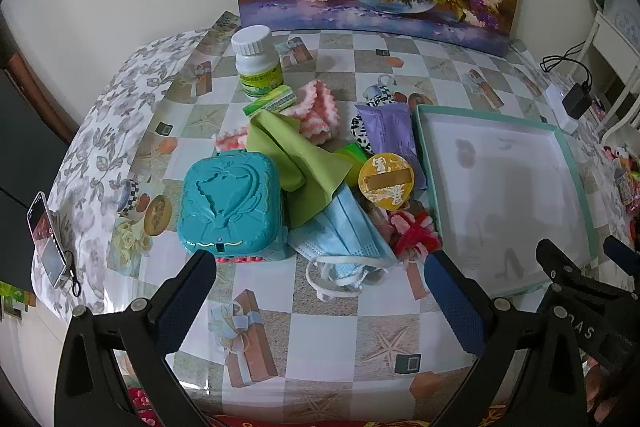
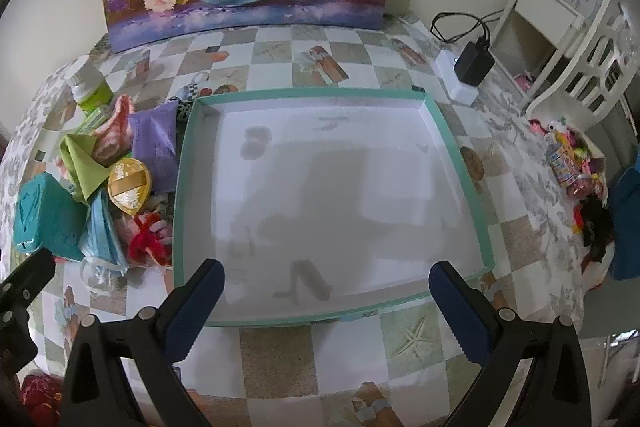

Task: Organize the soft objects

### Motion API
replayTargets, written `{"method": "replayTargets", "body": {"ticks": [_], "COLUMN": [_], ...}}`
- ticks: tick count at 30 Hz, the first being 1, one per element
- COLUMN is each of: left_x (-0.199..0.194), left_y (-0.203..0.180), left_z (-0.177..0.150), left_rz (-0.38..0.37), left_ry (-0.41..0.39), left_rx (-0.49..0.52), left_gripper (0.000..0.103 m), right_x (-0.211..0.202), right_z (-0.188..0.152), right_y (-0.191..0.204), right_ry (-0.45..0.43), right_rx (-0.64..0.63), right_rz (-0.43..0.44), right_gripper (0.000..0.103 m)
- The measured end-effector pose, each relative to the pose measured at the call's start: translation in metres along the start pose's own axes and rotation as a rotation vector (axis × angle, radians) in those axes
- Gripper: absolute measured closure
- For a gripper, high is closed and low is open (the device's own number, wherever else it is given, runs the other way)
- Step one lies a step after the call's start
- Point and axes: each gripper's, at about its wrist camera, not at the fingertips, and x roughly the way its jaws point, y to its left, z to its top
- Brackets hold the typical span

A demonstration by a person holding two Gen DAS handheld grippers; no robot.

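Both grippers are being held low over the tabletop (image 1: 320,327) with nothing between them: the left gripper (image 1: 320,279) is being aimed at the heap of things, its jaws spread wide and empty, and the right gripper (image 2: 326,291) is being kept over the near edge of the shallow box (image 2: 182,187), its jaws likewise released. The box is lying bare, so no soft thing is judged to be sorted yet. The soft things are being crowded by hard ones: the blue face mask (image 1: 344,231) is lying nearest the left jaws, partly under the green cloth (image 1: 296,163) and touching the teal plastic case (image 1: 230,203), with the gold tin (image 1: 386,179) and the red yarn piece (image 1: 414,231) just beside it. A careless closing is likely to be catching the cloth together with the mask, or only the loose white ear loops (image 1: 332,279), so that the mask is being dragged and the tin or the case is being pushed along. The pill bottle (image 1: 258,61) farther back is being left upright and could be toppled by a tugged cloth.
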Motion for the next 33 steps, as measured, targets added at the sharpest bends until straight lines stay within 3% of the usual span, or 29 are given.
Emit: {"method": "replayTargets", "body": {"ticks": [13,19,26,33], "left_x": [0.011,0.013,0.020,0.026], "left_y": [0.002,0.021,0.051,0.075], "left_z": [-0.002,0.003,0.001,-0.001], "left_rz": [0.078,0.025,-0.012,-0.043], "left_ry": [0.030,0.027,0.032,0.026], "left_rx": [-0.016,-0.135,-0.300,-0.415], "left_gripper": [0.000,0.000,0.000,0.000], "right_x": [-0.007,-0.014,-0.027,-0.003], "right_z": [-0.001,-0.002,0.009,0.028], "right_y": [0.000,0.003,0.035,0.062], "right_ry": [-0.035,-0.072,-0.109,-0.024], "right_rx": [0.004,-0.008,-0.072,-0.081], "right_rz": [0.068,0.076,0.273,0.384], "right_gripper": [0.000,0.000,0.000,0.002]}}
